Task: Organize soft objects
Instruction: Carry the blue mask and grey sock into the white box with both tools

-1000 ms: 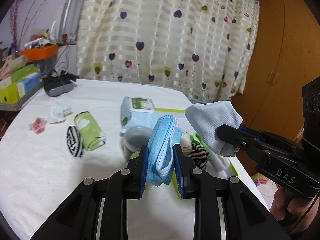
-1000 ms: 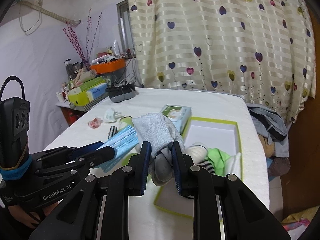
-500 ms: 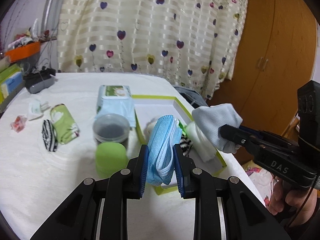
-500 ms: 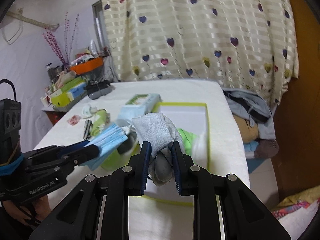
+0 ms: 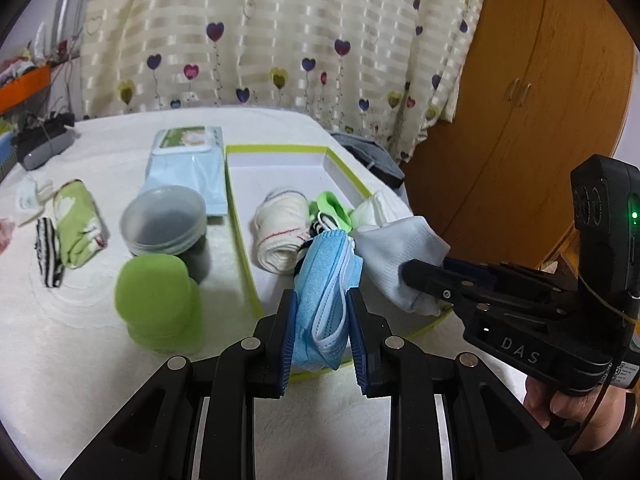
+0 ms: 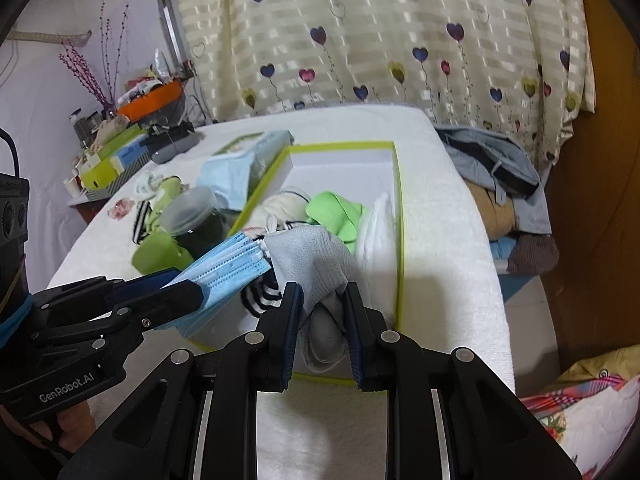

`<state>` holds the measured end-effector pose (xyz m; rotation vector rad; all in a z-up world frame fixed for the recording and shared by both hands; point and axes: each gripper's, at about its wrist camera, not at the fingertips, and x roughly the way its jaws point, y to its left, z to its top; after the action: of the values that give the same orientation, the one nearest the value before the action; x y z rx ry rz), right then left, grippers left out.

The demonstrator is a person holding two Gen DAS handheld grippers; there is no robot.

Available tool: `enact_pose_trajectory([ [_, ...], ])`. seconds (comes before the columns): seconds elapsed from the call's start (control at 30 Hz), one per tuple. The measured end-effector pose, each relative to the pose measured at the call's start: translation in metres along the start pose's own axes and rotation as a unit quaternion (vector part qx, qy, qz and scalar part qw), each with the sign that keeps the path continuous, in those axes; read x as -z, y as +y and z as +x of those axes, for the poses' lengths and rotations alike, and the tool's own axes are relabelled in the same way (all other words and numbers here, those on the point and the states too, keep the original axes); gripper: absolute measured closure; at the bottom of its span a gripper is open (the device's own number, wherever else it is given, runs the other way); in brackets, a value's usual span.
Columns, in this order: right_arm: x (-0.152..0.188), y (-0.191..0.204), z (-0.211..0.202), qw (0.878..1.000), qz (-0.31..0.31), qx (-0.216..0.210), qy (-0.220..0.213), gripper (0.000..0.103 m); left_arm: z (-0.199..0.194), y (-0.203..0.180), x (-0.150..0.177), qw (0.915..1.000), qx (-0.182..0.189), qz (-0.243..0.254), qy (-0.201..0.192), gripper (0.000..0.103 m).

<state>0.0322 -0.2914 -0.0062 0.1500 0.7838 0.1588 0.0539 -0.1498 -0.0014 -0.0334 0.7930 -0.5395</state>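
Observation:
My left gripper (image 5: pixel 322 300) is shut on a stack of blue face masks (image 5: pixel 326 280), held over the near edge of a white box with a lime-green rim (image 5: pixel 276 148). My right gripper (image 6: pixel 320 300) is shut on a pale grey-white sock (image 6: pixel 308 256), just right of the masks and over the same box (image 6: pixel 344 145). From the left wrist view the sock (image 5: pixel 396 252) shows in the right gripper's black jaws. Inside the box lie a rolled cream sock (image 5: pixel 280 232), a lime-green sock (image 5: pixel 332 208), a striped sock and a white folded piece (image 6: pixel 378 228).
On the white cloth left of the box stand a lime-green cup (image 5: pixel 158 296), a lidded clear jar (image 5: pixel 166 220) and a wipes pack (image 5: pixel 188 160). A green patterned sock (image 5: pixel 78 224) and a black-and-white striped sock (image 5: pixel 48 252) lie further left. Clothes (image 6: pixel 496 168) are piled beyond the table's right edge.
Both grippers have moved forward and down toward the box, still holding masks and sock. The box now fills the middle of both views.

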Motion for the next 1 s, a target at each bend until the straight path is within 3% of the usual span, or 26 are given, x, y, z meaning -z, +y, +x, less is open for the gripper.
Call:
enact_pose_trajectory([
  [0.57,-0.026,-0.012,0.037,1.0,0.006,-0.001,0.006,0.08,0.043,0.002,-0.022,0.9997,-0.018,-0.007,0.018,0.08],
  [1.0,-0.032,-0.014,0.041,1.0,0.002,0.001,0.003,0.066,0.054,0.01,-0.027,0.9993,-0.005,-0.031,0.022,0.076],
])
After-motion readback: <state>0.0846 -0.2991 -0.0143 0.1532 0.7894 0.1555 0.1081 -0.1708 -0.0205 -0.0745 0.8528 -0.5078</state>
